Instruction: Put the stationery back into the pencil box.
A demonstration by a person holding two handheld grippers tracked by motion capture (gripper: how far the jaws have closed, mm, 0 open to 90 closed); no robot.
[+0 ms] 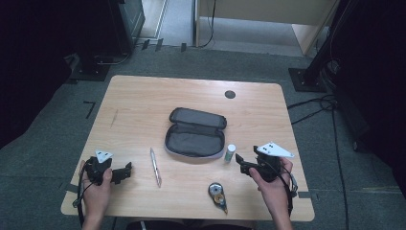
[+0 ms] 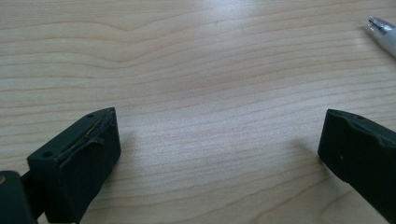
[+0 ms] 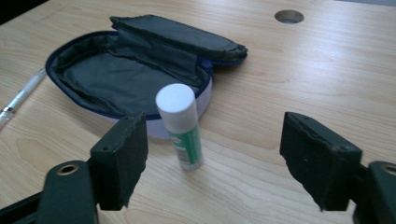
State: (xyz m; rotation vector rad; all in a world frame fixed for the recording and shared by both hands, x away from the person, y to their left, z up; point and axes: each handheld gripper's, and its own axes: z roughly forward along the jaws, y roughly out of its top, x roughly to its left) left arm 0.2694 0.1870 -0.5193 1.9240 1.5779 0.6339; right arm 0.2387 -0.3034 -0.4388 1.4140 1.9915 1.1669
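An open dark pencil case (image 1: 195, 134) (image 3: 126, 74) lies unzipped in the middle of the wooden table (image 1: 143, 100). A white-capped green glue stick (image 1: 231, 153) (image 3: 180, 126) stands upright just right of the case. A clear pen (image 1: 155, 166) (image 2: 383, 32) (image 3: 18, 100) lies left of the case. A correction tape dispenser (image 1: 218, 194) rests near the front edge. My left gripper (image 1: 125, 173) (image 2: 217, 149) sits open over bare wood, left of the pen. My right gripper (image 1: 243, 164) (image 3: 215, 158) is open, with the glue stick a little ahead of its jaws.
A round cable hole (image 1: 230, 94) (image 3: 288, 17) is in the table's far right part. Black stands and cables (image 1: 316, 103) surround the table on the grey carpet.
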